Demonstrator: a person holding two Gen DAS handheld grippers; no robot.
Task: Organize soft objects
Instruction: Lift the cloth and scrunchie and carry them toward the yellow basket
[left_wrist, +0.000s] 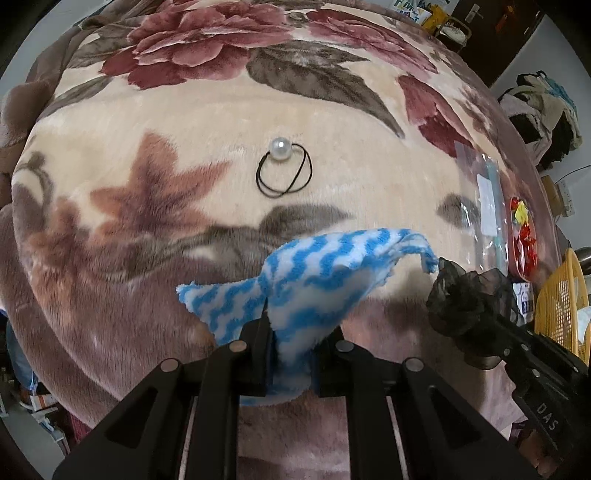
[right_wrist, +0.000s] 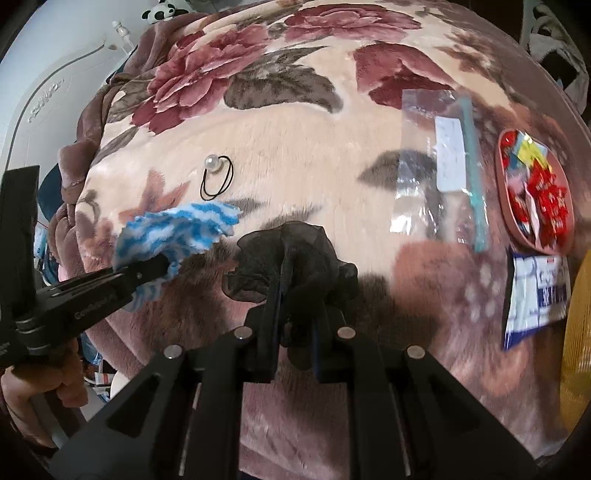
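A bed covered with a plush floral blanket (left_wrist: 184, 229) fills both views, with room clutter at the edges. The left tongs (left_wrist: 291, 354) are closed narrow on a blue and white wavy cloth (left_wrist: 314, 273), which is lifted above the blanket and sticks forward from the fingers. The right tongs (right_wrist: 291, 332) are also closed narrow, and they hold a black sheer scrunchie (right_wrist: 291, 254), raised too. The two held things are near each other, the scrunchie just to the right of the cloth, apparently not touching.

Ahead of the left tongs, well apart, a pearl hair tie (left_wrist: 282, 170) lies flat on the blanket. Ahead and to the right of the right tongs lies a clear zip bag (right_wrist: 439, 166); beyond it there is a pink tray (right_wrist: 506, 206) with red and yellow wrappers, and nearer a blue and white packet (right_wrist: 535, 295).

I judge that the step in hand is carrying: both soft things are picked up and not yet put down. Which place is the goal, I cannot tell. The next move calls for bringing both to one place and opening the tongs only when the fabric rests there.
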